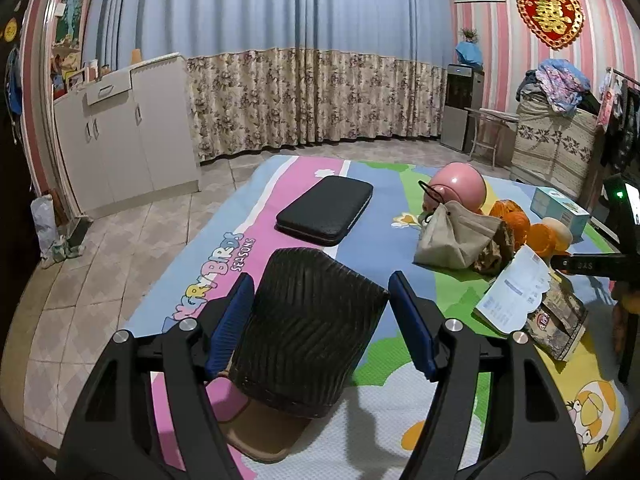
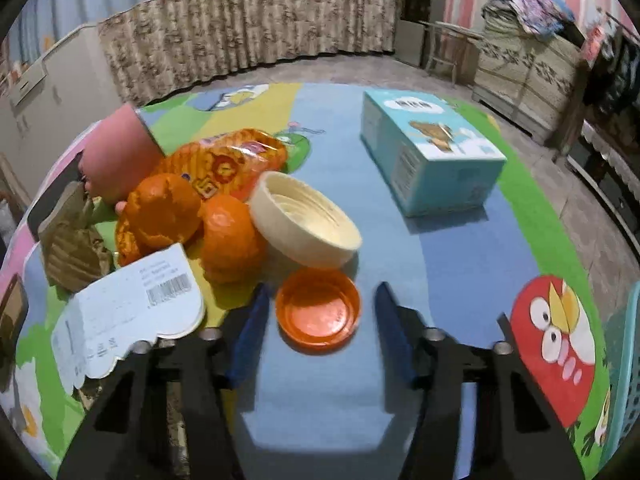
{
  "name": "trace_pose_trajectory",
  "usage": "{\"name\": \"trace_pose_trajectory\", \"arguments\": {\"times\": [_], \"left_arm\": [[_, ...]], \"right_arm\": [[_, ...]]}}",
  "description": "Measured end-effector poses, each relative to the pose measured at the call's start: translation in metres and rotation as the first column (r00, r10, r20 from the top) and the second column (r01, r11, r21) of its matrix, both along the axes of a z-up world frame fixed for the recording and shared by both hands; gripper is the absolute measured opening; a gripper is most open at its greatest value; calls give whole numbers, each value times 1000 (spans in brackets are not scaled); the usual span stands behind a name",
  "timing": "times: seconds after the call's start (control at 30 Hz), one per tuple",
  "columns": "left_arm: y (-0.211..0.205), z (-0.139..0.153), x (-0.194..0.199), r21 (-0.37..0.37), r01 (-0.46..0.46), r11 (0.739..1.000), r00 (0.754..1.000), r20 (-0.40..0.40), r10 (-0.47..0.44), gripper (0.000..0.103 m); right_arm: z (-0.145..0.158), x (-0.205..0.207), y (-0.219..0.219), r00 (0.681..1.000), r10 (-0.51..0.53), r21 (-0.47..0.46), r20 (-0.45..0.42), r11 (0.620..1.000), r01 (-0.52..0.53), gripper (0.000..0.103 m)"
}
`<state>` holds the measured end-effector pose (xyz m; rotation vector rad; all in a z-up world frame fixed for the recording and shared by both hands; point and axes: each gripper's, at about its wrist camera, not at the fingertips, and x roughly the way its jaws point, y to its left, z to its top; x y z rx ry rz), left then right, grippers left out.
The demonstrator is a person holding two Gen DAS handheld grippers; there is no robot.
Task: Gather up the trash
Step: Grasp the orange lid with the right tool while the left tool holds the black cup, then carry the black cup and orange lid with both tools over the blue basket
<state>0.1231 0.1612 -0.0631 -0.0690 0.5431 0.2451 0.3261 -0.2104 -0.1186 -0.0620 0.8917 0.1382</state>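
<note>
My left gripper [image 1: 320,304] is open around a black ribbed bin [image 1: 308,332] lying tilted on the cartoon-print tablecloth [image 1: 224,256]; the left pad is near its side, the right pad stands apart. My right gripper [image 2: 320,312] is open with an orange plastic lid [image 2: 318,314] lying flat between its fingertips. Behind the lid are a cream lid [image 2: 306,226], orange peels [image 2: 168,210], an orange snack wrapper [image 2: 228,164], brown paper scraps [image 2: 72,240] and a white printed card [image 2: 120,316]. The same trash heap shows at right in the left wrist view [image 1: 516,232].
A light-blue tissue box [image 2: 432,156] stands right of the heap. A black case [image 1: 326,210] lies mid-table, with a pink round pot [image 1: 460,184] and a beige cloth pouch [image 1: 452,236] behind. A white cabinet [image 1: 120,136] and tiled floor lie to the left.
</note>
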Motion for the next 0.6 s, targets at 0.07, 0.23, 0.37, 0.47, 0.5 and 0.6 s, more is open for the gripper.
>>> {"name": "trace_pose_trajectory", "arguments": {"times": [0.07, 0.23, 0.37, 0.47, 0.5, 0.6], "left_arm": [[2, 1, -1, -11, -4, 1000, 1000, 8, 4, 68], [4, 6, -5, -48, -15, 999, 1000, 26, 16, 67], [-7, 20, -14, -39, 4, 999, 997, 76, -1, 67], [-23, 33, -16, -57, 49, 997, 994, 96, -44, 67], [-27, 35, -17, -54, 62, 997, 994, 96, -57, 67], [-54, 43, -15, 20, 89, 996, 991, 96, -90, 67]], "right_arm": [[4, -9, -2, 1000, 7, -6, 13, 1000, -7, 40], [18, -44, -27, 999, 27, 35, 46, 999, -28, 40], [37, -81, -62, 995, 24, 49, 94, 998, -28, 40], [54, -103, -88, 991, 7, 53, 136, 998, -15, 40], [60, -108, -96, 989, 2, 53, 145, 999, -10, 40], [78, -122, -121, 983, -23, 62, 184, 998, 12, 40]]}}
